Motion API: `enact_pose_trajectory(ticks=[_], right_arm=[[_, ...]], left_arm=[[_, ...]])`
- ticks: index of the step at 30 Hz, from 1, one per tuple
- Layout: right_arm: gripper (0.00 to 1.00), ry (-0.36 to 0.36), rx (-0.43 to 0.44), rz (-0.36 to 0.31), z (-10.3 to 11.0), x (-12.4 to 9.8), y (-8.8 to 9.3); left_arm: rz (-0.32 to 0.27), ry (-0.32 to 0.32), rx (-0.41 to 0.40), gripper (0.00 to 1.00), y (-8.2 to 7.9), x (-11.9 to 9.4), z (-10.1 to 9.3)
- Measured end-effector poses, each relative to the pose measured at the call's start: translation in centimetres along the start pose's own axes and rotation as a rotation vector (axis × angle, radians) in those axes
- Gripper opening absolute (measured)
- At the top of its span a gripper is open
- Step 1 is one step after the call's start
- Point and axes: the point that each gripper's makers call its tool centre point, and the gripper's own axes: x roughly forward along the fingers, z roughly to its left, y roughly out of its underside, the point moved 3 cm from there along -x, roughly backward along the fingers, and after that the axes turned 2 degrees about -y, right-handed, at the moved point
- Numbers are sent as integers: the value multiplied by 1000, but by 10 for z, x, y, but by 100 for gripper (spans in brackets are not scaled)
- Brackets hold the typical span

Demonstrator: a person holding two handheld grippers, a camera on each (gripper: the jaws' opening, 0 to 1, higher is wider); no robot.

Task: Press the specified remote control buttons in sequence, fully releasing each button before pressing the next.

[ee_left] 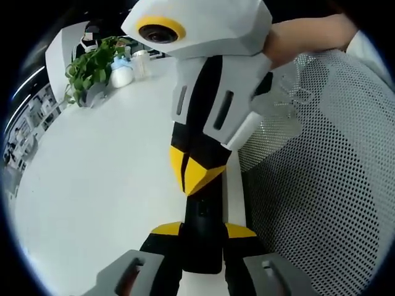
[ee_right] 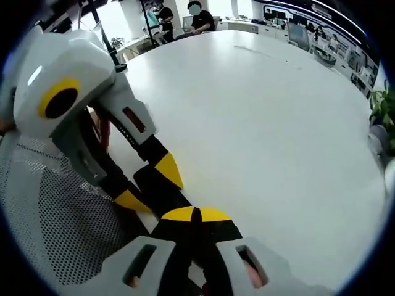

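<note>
Left gripper view: the left tongs (ee_left: 203, 233) grip the black remote control (ee_left: 201, 246) at the bench (ee_left: 92, 185) edge, beside a mesh chair (ee_left: 321, 185). The right tongs (ee_left: 195, 177) are closed, tips touching the remote's upper end. A plant (ee_left: 92, 65) stands at the far edge.
</note>
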Motion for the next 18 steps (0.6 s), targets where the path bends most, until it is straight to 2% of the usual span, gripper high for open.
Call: enact_pose_trajectory(ticks=[11, 18], right_arm=[[0, 13, -19, 16, -3, -3, 2], [0, 24, -1, 27, -5, -4, 3]], left_arm=[[-3, -2, -2, 24, 0, 0, 0], [1, -1, -1, 24, 0, 0, 0]])
